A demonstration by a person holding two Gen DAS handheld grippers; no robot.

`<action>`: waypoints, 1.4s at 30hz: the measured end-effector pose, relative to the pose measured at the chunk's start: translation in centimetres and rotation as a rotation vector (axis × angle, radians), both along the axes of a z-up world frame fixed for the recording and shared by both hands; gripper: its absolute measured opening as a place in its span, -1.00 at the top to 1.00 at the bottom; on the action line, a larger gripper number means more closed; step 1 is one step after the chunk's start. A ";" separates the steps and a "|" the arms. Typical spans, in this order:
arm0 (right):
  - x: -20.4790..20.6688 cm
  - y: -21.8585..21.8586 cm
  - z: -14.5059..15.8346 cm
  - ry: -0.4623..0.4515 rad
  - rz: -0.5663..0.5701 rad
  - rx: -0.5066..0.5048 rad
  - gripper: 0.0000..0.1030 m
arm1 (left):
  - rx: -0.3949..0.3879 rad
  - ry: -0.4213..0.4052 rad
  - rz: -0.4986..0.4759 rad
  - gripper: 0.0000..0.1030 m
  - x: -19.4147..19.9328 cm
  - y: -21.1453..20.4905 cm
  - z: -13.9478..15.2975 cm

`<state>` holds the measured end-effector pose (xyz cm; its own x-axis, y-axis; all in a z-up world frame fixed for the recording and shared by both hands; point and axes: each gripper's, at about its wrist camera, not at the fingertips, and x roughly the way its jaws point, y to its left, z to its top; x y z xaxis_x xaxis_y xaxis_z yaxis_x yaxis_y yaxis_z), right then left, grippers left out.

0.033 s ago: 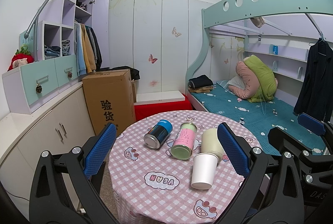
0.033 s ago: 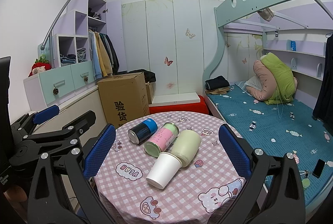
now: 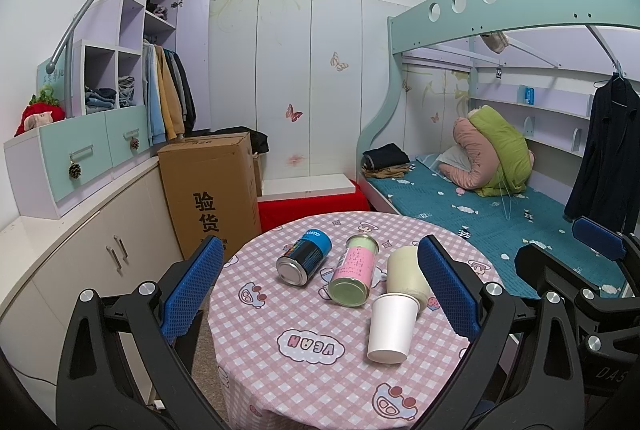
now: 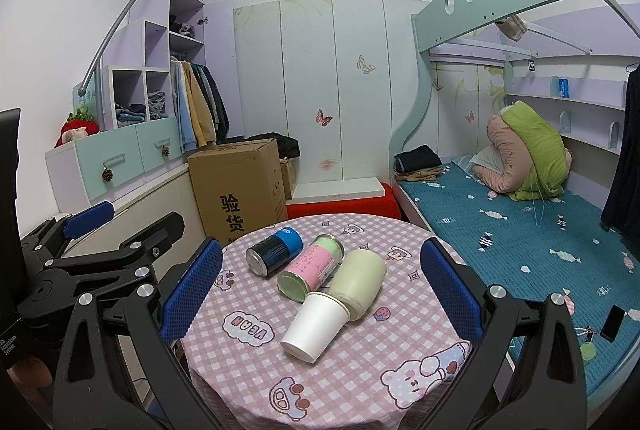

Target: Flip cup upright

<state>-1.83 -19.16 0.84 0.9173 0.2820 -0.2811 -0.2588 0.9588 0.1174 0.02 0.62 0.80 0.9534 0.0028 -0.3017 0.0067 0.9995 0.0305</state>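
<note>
A white paper cup [image 3: 391, 328] lies on its side on the round table with the pink checked cloth [image 3: 288, 382], its mouth toward me. It also shows in the right wrist view [image 4: 315, 326]. Beside it lie a cream cup [image 3: 405, 274], a pink and green can [image 3: 355, 270] and a blue and black can [image 3: 305, 257], all on their sides. My left gripper [image 3: 320, 294] is open and empty, held above the table's near side. My right gripper [image 4: 322, 294] is open and empty, to the right of the left one.
A tall cardboard box [image 3: 208, 198] stands behind the table at the left, next to white cabinets [image 3: 80, 270]. A red bench [image 3: 312, 206] is behind the table. A bunk bed with a teal mattress [image 3: 500, 222] runs along the right.
</note>
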 end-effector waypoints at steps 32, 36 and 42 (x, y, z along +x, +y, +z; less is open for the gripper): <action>1.0 -0.2 -1.5 0.015 0.005 0.007 -0.86 | 0.000 0.001 0.001 -0.90 0.1 0.4 0.0; 1.2 -0.3 -1.5 0.017 0.006 0.008 -0.86 | 0.001 0.001 0.002 -0.90 0.1 0.4 0.0; 1.5 -0.5 -1.9 0.022 0.006 0.006 -0.86 | -0.006 0.024 -0.005 -0.90 1.1 0.6 -1.9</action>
<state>-0.35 -19.63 -1.10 0.9090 0.2897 -0.2998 -0.2622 0.9563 0.1291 1.16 1.20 -1.11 0.9458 -0.0042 -0.3249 0.0129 0.9996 0.0245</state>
